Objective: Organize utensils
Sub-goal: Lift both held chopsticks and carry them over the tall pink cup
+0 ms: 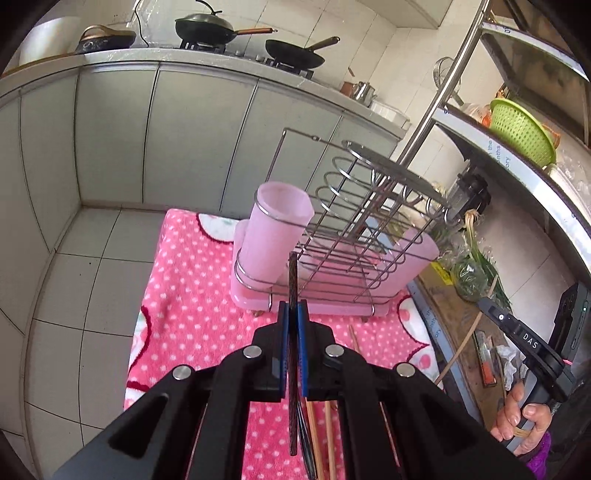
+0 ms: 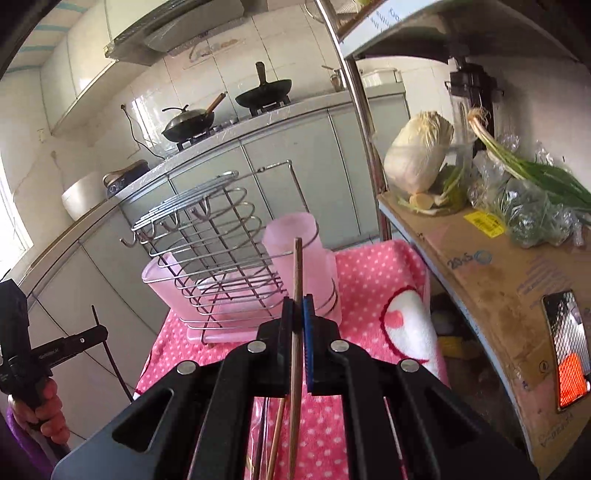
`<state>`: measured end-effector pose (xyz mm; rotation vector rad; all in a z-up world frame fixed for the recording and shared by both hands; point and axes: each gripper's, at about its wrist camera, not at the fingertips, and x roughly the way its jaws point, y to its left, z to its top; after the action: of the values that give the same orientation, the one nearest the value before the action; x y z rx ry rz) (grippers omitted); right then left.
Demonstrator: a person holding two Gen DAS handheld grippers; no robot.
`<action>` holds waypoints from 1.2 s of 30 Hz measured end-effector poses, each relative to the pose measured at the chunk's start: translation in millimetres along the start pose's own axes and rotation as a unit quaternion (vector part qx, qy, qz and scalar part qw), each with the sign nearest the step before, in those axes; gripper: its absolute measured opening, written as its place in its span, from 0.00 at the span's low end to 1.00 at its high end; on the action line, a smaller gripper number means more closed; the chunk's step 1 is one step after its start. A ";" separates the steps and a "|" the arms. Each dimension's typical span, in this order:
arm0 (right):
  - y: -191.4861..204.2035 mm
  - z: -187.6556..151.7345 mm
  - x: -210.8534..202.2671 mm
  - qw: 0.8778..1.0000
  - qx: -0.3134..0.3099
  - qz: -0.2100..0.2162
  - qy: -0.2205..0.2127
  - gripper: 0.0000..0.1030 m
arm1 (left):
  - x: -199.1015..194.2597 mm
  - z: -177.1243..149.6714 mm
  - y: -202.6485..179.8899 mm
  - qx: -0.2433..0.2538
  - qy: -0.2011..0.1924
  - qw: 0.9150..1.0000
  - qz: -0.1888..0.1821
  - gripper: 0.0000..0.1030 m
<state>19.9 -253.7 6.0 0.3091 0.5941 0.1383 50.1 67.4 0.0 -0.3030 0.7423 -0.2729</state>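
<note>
In the left wrist view my left gripper [image 1: 293, 314] is shut on a dark chopstick [image 1: 292, 280] that points up toward the pink cup [image 1: 277, 229]. The cup stands in a ring at one end of the wire utensil rack [image 1: 369, 236]. My right gripper [image 2: 298, 310] is shut on a wooden chopstick [image 2: 297, 266], whose tip sits in front of the same pink cup [image 2: 291, 243]. Each gripper shows in the other's view: the right gripper [image 1: 484, 305] with its wooden stick, the left gripper [image 2: 100, 333] with its dark stick. Both are held above the pink dotted towel [image 1: 192, 302].
More chopsticks [image 1: 328, 435] lie on the towel under the grippers. A pink tray [image 2: 162, 284] sits under the rack. A shelf on the right carries cabbage [image 2: 417, 155], green onions [image 2: 546, 181] and a green colander [image 1: 521, 133]. Cabinets and a stove with woks [image 1: 207, 29] stand behind.
</note>
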 end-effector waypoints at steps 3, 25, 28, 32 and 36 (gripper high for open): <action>2.4 15.6 -4.9 1.000 -0.005 0.003 -0.015 0.05 | -7.3 12.9 -3.1 -0.002 -0.016 1.000 -0.003 0.04; 29.1 176.1 -31.5 0.984 -0.037 0.005 -0.176 0.05 | -42.4 145.7 -39.4 0.019 -0.148 0.989 0.004 0.04; 32.9 185.2 -14.2 0.984 -0.046 -0.004 -0.174 0.05 | -33.9 158.4 -34.1 0.009 -0.153 0.988 0.011 0.04; 37.7 184.6 15.5 0.986 -0.061 -0.015 -0.155 0.05 | -15.8 164.4 -26.2 0.005 -0.153 0.988 0.024 0.04; 38.9 180.6 44.0 0.989 -0.069 -0.020 -0.128 0.05 | 5.5 167.4 -22.2 0.012 -0.152 0.988 0.038 0.04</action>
<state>157.3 -251.9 137.1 0.1775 0.3346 0.0989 167.4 74.0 121.3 -0.2847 0.4481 -0.1575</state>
